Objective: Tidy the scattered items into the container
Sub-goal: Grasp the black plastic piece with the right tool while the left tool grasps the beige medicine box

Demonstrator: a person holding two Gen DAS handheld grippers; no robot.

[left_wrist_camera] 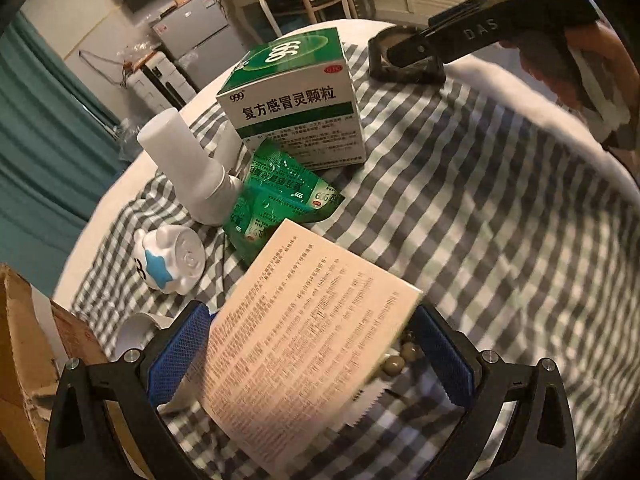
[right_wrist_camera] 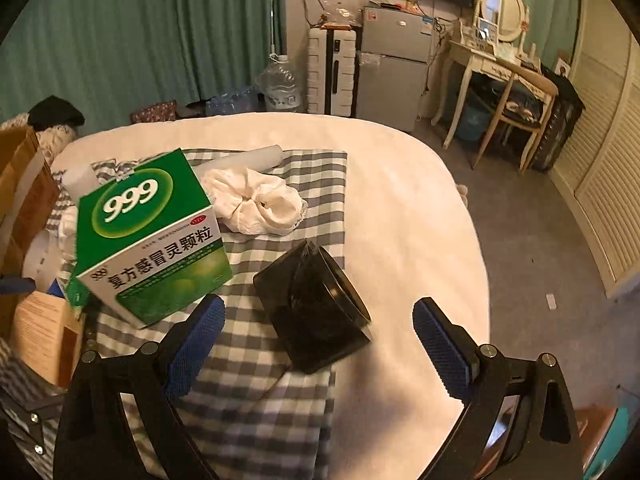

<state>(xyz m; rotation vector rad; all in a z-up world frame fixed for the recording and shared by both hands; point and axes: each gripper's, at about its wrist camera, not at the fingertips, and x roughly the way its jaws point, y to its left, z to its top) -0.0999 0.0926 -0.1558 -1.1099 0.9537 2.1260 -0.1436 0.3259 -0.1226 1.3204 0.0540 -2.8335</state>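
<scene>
Clamped in the left gripper (left_wrist_camera: pixel 308 364), a printed beige box (left_wrist_camera: pixel 304 344) rides toward the cardboard container (left_wrist_camera: pixel 24 360); right gripper (right_wrist_camera: pixel 316 340), jaws spread, lines up the dark jar (right_wrist_camera: pixel 316 312).

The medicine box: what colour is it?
Green and white medicine box, seen best in the right wrist view.

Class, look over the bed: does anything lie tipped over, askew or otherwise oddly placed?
Yes. The white bottle leans tilted against the green sachets, and the small white jar with a blue star lies on its side. The black jar is tipped too, beside the green 999 box.
</scene>
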